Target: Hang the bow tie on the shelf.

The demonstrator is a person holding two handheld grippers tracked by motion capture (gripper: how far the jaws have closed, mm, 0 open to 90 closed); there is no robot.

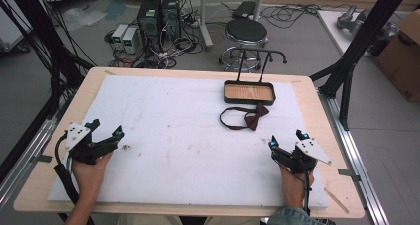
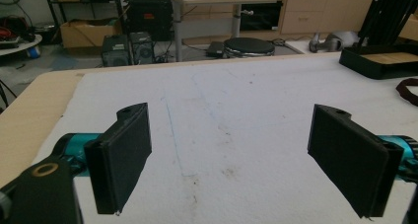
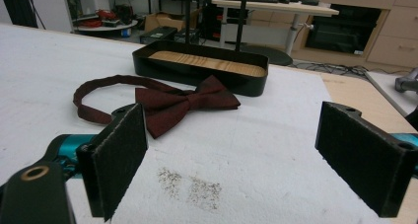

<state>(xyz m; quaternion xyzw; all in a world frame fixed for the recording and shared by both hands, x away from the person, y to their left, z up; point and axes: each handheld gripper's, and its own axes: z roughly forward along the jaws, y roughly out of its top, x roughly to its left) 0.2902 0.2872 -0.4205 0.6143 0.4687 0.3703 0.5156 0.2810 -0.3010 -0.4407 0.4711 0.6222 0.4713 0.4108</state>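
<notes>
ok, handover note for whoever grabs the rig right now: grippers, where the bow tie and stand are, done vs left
Left gripper: open, empty, low over the white mat at its near left.
Right gripper: open, empty, at the near right, pointing toward the bow tie.
Bow tie: dark red, flat on the mat with its strap looped out to one side, just in front of the tray, not in it.
Tray: black with a wooden floor, a black hanger bar rising behind it; nothing in it or on the bar.
Done: nothing visible yet.
Left: probably pick up the bow tie and put it on the stand or in the tray.
</notes>
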